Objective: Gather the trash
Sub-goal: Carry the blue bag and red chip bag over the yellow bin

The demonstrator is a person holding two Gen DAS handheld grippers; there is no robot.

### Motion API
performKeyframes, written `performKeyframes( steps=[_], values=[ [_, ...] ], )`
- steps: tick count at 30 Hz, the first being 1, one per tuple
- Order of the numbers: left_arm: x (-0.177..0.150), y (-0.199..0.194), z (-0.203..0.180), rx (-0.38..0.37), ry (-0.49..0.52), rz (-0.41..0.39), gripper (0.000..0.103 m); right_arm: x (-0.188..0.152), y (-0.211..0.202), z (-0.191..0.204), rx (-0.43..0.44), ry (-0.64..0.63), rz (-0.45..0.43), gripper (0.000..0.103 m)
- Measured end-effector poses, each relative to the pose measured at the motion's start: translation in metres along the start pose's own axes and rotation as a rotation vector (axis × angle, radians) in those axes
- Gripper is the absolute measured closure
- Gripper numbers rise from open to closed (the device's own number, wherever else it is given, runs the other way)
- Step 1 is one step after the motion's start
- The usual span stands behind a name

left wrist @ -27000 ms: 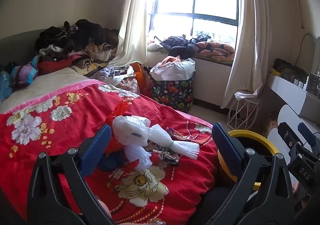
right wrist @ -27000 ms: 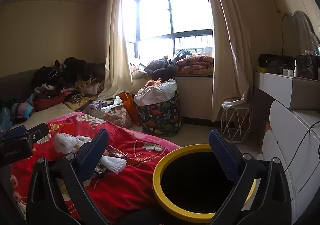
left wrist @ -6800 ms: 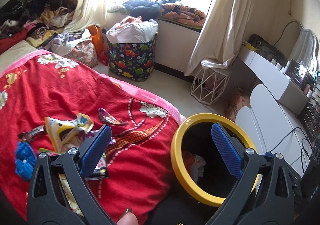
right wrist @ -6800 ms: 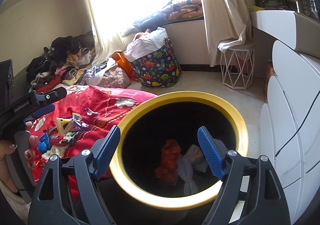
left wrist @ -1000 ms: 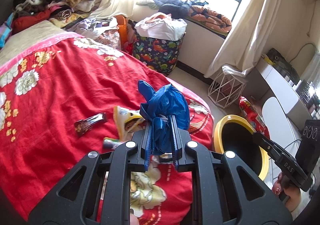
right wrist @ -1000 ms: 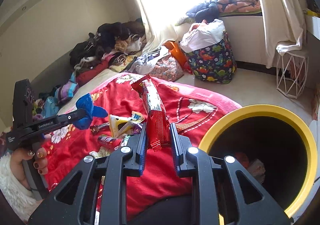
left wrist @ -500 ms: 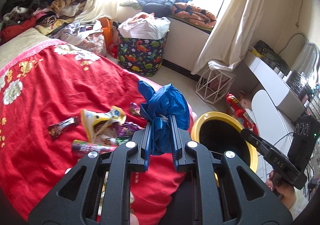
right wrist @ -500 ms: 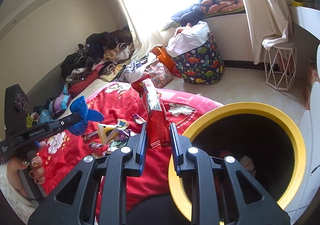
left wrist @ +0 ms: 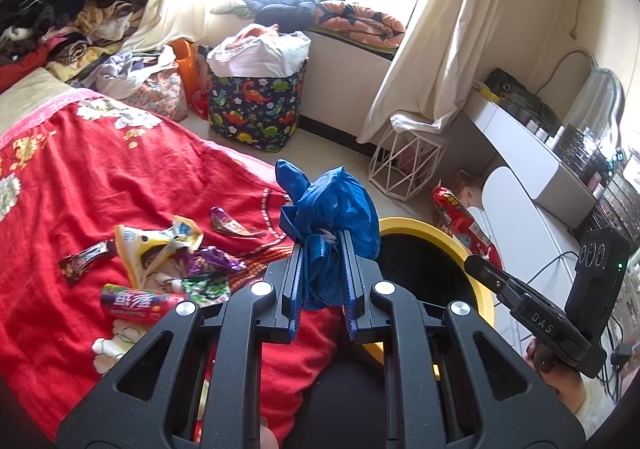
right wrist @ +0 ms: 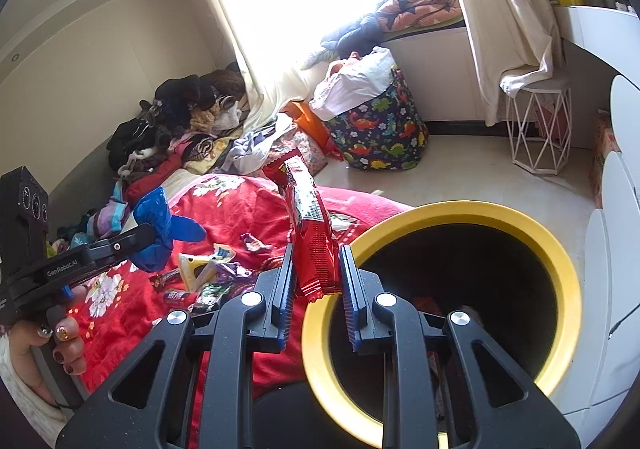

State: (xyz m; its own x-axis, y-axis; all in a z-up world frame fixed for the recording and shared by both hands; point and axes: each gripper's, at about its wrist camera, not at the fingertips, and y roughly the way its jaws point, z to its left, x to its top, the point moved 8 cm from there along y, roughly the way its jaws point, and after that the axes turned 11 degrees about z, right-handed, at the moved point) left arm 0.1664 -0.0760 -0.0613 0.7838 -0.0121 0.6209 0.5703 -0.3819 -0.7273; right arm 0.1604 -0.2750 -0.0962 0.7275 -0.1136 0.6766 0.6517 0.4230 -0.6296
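Note:
My left gripper (left wrist: 319, 247) is shut on a crumpled blue plastic bag (left wrist: 334, 205), held up over the bed's edge just left of the yellow-rimmed black bin (left wrist: 440, 245). My right gripper (right wrist: 316, 261) is shut on a red snack packet (right wrist: 310, 233) that stands upright at the bin's left rim (right wrist: 320, 313). Inside the bin (right wrist: 460, 289) some trash lies dimly at the bottom. Several wrappers (left wrist: 168, 261) lie on the red flowered bedspread (left wrist: 80, 177). The left gripper with the blue bag (right wrist: 160, 233) also shows in the right wrist view, held by a hand (right wrist: 48, 345).
A dinosaur-print laundry basket (left wrist: 256, 109) stands on the floor by the window. A white wire stool (left wrist: 404, 165) and white drawers (right wrist: 616, 249) flank the bin. Clothes are piled at the bed's head (left wrist: 60, 17). The right gripper's body (left wrist: 540, 313) sits beside the bin.
Both grippers have swung to the right, toward the bin, each keeping its load. The bin now fills more of the right wrist view and sits closer in the left wrist view.

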Motion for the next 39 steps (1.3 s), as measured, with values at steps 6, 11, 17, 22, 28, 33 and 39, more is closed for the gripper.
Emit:
performKeyframes(
  steps=[6, 11, 17, 22, 28, 33, 39],
  values=[
    [0.001, 0.004, -0.018, -0.024, 0.021, -0.001, 0.092, -0.001, -0.01, -0.016, -0.027, 0.025, -0.015, 0.082],
    [0.001, 0.009, -0.035, -0.041, 0.048, 0.002, 0.092, -0.003, -0.018, -0.029, -0.055, 0.048, -0.027, 0.082],
    [-0.001, 0.014, -0.054, -0.056, 0.08, 0.005, 0.092, -0.005, -0.025, -0.04, -0.073, 0.065, -0.041, 0.082],
    [-0.004, 0.018, -0.065, -0.064, 0.099, 0.011, 0.092, -0.009, -0.026, -0.052, -0.091, 0.088, -0.037, 0.082],
    [-0.009, 0.027, -0.075, -0.071, 0.119, 0.025, 0.092, -0.012, -0.03, -0.061, -0.113, 0.106, -0.041, 0.082],
    [-0.014, 0.035, -0.084, -0.076, 0.139, 0.04, 0.092, -0.015, -0.031, -0.071, -0.13, 0.128, -0.04, 0.082],
    [-0.021, 0.046, -0.094, -0.082, 0.163, 0.064, 0.092, -0.019, -0.031, -0.077, -0.163, 0.141, -0.04, 0.082]
  ],
)
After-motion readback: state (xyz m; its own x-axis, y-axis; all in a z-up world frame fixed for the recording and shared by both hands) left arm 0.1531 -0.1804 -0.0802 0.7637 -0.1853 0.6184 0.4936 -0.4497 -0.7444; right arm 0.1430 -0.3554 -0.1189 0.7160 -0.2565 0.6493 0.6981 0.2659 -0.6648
